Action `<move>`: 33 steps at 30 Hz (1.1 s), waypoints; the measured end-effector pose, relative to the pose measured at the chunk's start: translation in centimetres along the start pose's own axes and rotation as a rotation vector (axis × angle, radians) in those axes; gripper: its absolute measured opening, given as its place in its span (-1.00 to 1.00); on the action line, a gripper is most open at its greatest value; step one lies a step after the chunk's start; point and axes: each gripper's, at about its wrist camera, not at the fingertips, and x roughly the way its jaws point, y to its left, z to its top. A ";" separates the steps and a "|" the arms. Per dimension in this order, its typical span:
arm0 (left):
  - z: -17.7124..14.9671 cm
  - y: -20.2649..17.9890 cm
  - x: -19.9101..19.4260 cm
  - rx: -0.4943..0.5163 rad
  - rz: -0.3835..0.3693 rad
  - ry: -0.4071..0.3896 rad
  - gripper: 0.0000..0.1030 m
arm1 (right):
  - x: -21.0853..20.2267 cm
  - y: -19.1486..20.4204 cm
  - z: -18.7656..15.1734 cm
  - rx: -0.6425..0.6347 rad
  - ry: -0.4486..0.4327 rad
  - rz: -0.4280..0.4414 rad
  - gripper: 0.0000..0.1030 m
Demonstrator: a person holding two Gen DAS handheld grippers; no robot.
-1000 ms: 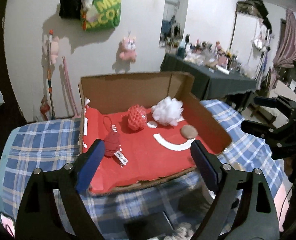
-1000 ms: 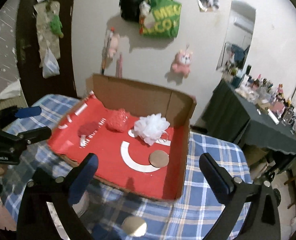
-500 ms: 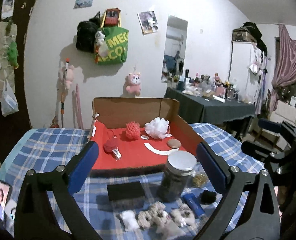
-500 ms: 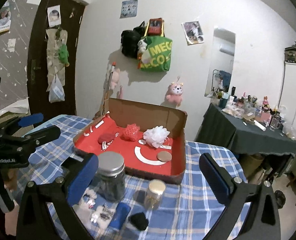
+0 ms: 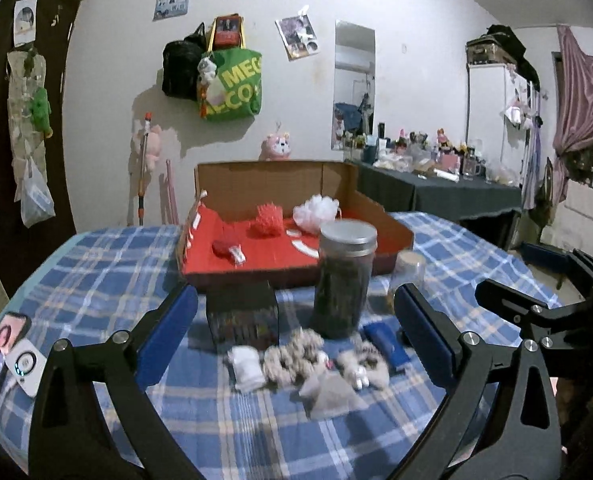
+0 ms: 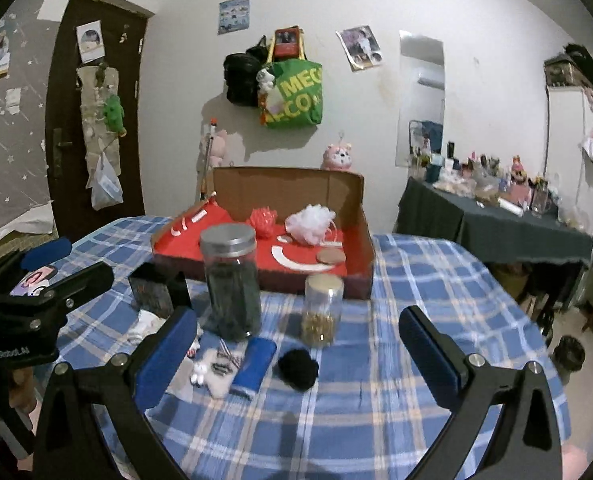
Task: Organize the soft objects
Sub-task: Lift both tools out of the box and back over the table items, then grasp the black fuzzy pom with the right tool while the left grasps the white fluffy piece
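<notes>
Far left on the blue checked cloth [image 5: 96, 264] lies a phone [image 5: 0, 348] with a small white gadget [image 5: 26, 366] beside it. Your left gripper [image 5: 294, 332] hangs above the near part of the table. Its blue pads [image 5: 168, 336] stand wide apart and nothing is between them. You hold nothing with it.

Just past those pads sits a dark box [image 5: 242, 314]. In front of it is a row of soft things: a white rolled sock [image 5: 245, 366], a fluffy beige scrunchie [image 5: 296, 354], a small fuzzy toy [image 5: 360, 366] and a grey cloth piece [image 5: 330, 398]. They lie close together, near you.

Behind them stands a tall jar with a silver lid [image 5: 346, 276], full of dark stuff. Farther back is the cardboard box with a red floor [image 5: 272, 256]. Inside it, from left to right, are a red soft thing with a tag [image 5: 226, 246], a red net puff [image 5: 268, 220] and a white puff [image 5: 316, 210].

Right of the tall jar are a blue flat thing [image 6: 254, 364], a small jar with gold bits [image 6: 323, 308] and a black fuzzy ball [image 6: 298, 368].

Your right gripper [image 6: 296, 354] is on the right side. Its fingers are also spread wide, with nothing squeezed between them. The black ball and the blue thing lie on the cloth below the gap.
</notes>
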 end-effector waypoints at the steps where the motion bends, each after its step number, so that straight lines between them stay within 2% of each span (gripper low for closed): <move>1: -0.4 0.0 0.0 0.000 0.003 0.007 0.95 | 0.1 -0.2 -0.5 0.008 0.003 -0.007 1.00; 11: -3.0 0.3 1.5 -0.031 0.004 0.104 0.95 | 1.7 -1.5 -3.7 0.050 0.068 -0.042 1.00; 19: -4.3 0.9 3.1 -0.043 0.008 0.167 0.95 | 3.3 -1.9 -5.1 0.067 0.125 -0.034 1.00; 33: -4.8 2.5 6.1 -0.039 -0.024 0.251 0.95 | 6.4 -2.9 -5.5 0.109 0.213 0.012 1.00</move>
